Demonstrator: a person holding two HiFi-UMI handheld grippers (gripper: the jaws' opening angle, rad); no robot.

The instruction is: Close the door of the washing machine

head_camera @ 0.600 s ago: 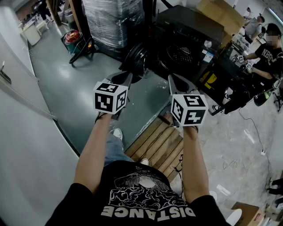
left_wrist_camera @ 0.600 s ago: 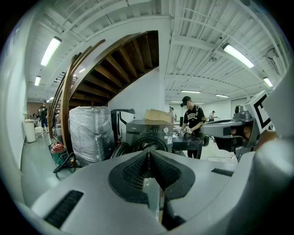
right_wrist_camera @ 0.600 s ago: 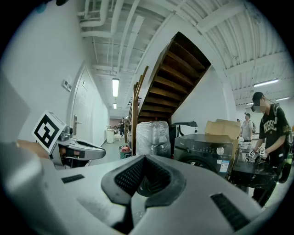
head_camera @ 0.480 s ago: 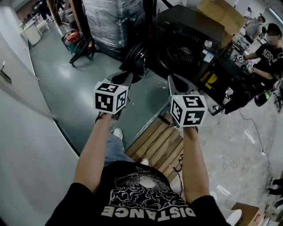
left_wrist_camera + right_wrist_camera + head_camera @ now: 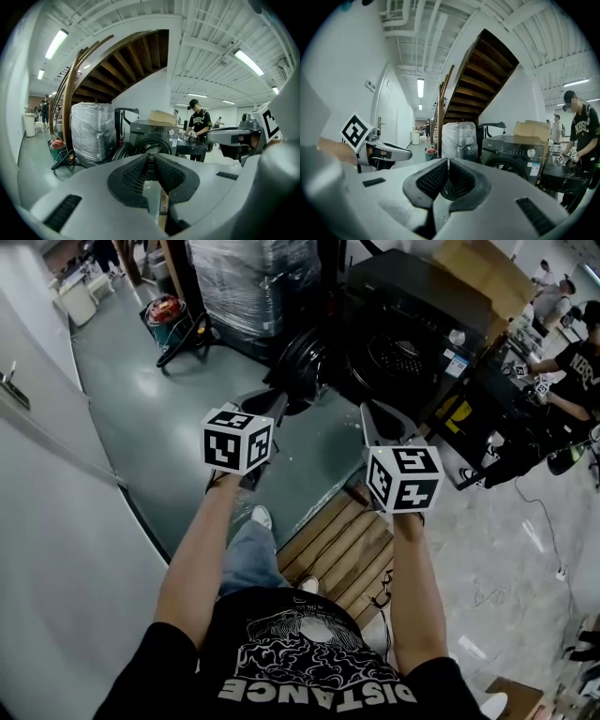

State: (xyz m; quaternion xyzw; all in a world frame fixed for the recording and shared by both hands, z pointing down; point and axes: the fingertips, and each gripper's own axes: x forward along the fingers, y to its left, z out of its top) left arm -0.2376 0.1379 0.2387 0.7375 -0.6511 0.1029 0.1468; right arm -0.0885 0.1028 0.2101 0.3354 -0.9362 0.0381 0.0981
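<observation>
1. Against half a second ago, the black front-loading washing machine (image 5: pixel 427 320) and its round dark door (image 5: pixel 302 362) sit slightly further right in the head view. The two marker cubes keep almost the same places and the same spacing.
2. Both bare forearms reach forward, roughly parallel and well apart. The left hand-held gripper (image 5: pixel 267 404) and the right hand-held gripper (image 5: pixel 375 418) aim at the machine, tipped a little below level, cubes uppermost.
3. Each gripper's own view shows its ribbed pads pressed together at the tips with nothing pinched between them. Neither gripper touches the machine.
4. The washing machine stands ahead on the grey-green floor (image 5: pixel 178 427), its front facing the person. The drum opening (image 5: pixel 398 357) is exposed.
5. The door is swung open to the left of that opening in the head view and stands upright on its hinge side. Being round, it has no clear long axis. It lies just beyond the left gripper's tips.
6. A slatted wooden pallet (image 5: pixel 342 545) lies on the floor under the right forearm.
</observation>
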